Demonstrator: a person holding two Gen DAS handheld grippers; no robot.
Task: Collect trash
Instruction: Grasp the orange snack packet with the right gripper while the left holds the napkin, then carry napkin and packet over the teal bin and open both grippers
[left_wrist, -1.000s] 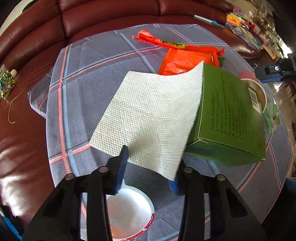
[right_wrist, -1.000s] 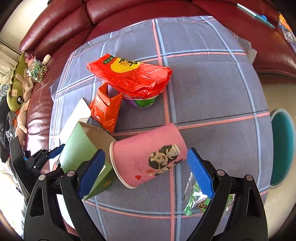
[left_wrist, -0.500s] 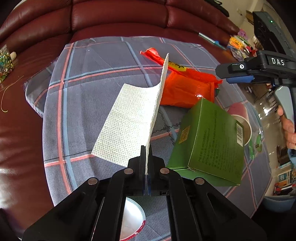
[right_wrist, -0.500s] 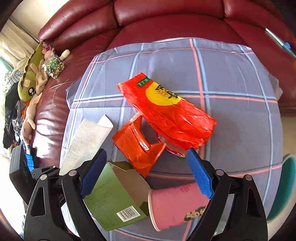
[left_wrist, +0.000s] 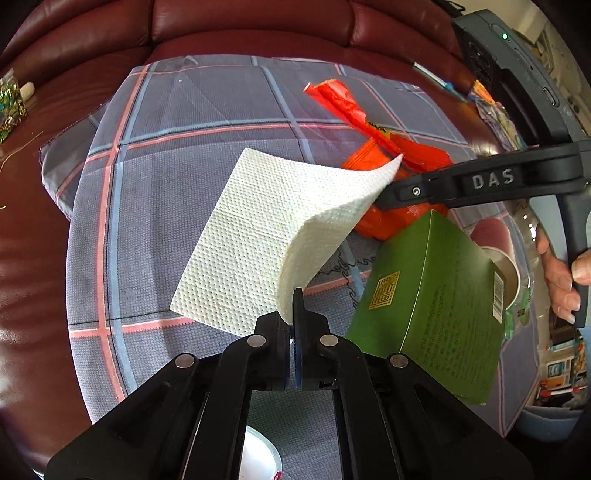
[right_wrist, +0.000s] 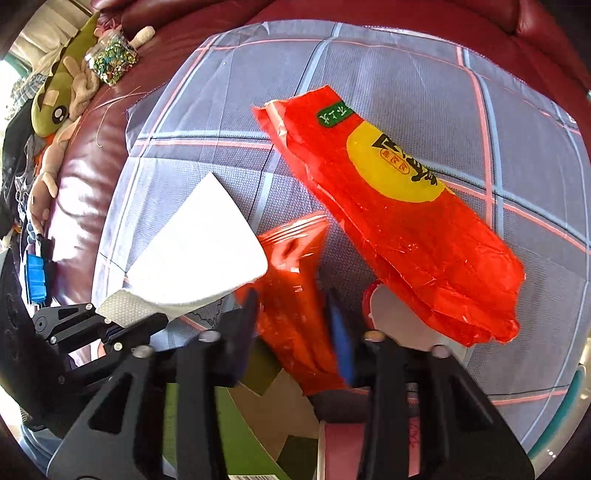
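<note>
My left gripper (left_wrist: 293, 306) is shut on one edge of a white paper towel (left_wrist: 266, 229), which curls up off the plaid cloth (left_wrist: 177, 147). In the right wrist view the same towel (right_wrist: 199, 254) hangs from that gripper at the left. My right gripper (right_wrist: 291, 306) points down with its jaws closing on a small orange wrapper (right_wrist: 291, 325); the pads touch its sides. A large red bag (right_wrist: 399, 221) lies just beyond it to the right. A green box (left_wrist: 432, 314) and a pink cup (left_wrist: 495, 236) lie to the right of the towel.
A white round lid (right_wrist: 399, 325) peeks out under the red bag. Another white lid (left_wrist: 258, 458) lies under my left gripper. A person's hand (left_wrist: 561, 273) holds the right gripper's handle. A plush toy (right_wrist: 55, 99) and a glitter jar (right_wrist: 110, 61) sit on the red sofa. A blue bin (left_wrist: 546, 424) stands off the cloth's edge.
My left gripper shut on the towel's edge and the sheet curled upward. My right gripper moved off the pink cup, over the orange wrapper, and its jaws came together on it.
</note>
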